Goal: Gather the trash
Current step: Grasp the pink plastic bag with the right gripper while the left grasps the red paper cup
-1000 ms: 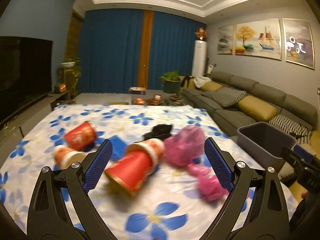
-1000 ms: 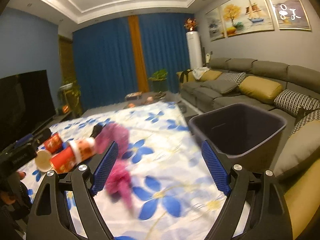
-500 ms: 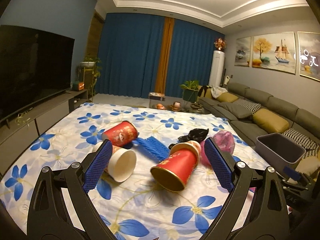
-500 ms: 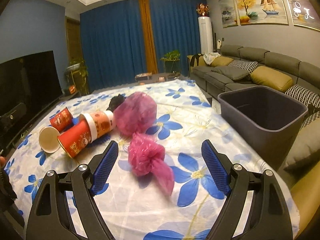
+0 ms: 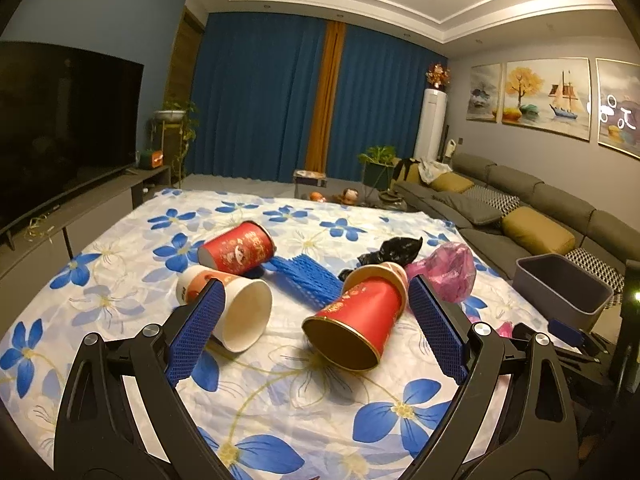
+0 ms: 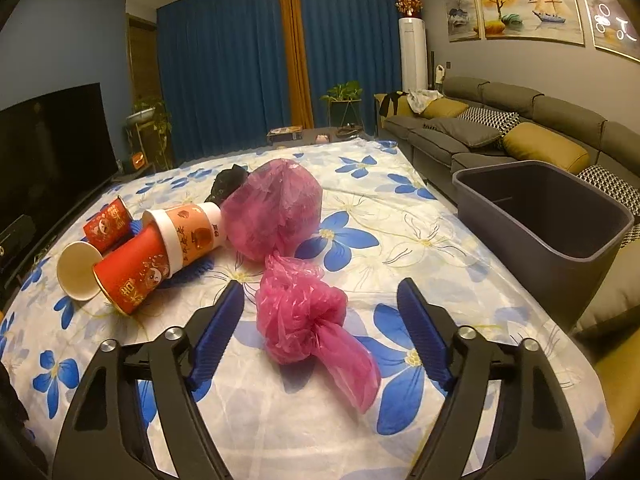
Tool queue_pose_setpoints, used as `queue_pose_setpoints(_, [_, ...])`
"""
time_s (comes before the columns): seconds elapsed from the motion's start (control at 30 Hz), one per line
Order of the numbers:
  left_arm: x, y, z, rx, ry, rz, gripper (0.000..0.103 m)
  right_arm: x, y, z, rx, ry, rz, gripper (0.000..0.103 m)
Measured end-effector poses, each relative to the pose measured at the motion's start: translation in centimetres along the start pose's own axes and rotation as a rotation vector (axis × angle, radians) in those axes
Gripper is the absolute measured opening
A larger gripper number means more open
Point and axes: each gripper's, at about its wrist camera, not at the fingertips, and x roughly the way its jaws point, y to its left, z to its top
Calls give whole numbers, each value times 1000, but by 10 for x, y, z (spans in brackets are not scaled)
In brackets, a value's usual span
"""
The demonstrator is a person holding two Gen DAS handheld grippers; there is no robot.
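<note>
Right gripper jaws were closing around the crumpled pink bag at frame center (left gripper open, empty), and thin plastic could slip out.

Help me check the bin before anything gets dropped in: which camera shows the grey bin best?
The right wrist view: the grey bin sits large at the table's right edge, its open mouth and inside wall visible. The left wrist view shows it only small and far off at the right.

A white cloth with blue flowers, red paper cups, pink plastic bags, a grey bin.
</note>
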Motion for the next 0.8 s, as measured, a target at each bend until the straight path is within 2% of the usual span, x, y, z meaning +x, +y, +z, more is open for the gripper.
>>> queue_pose_setpoints(0.37, [10,-3,-7,11,25,-18,91,19,5,1,-23,76,6,59])
queue_pose_setpoints(0.47, [12,-3,-9,10,34,-24,90,24,5,1,-25,103,9,49])
queue_pose_setpoints(0.53, [14,-3,-10,8,42,-28,90,28,5,1,-25,124,11,36])
queue_pose_setpoints(0.8, [25,-6,-16,-1,95,-56,85,30,4,-1,-25,140,40,19])
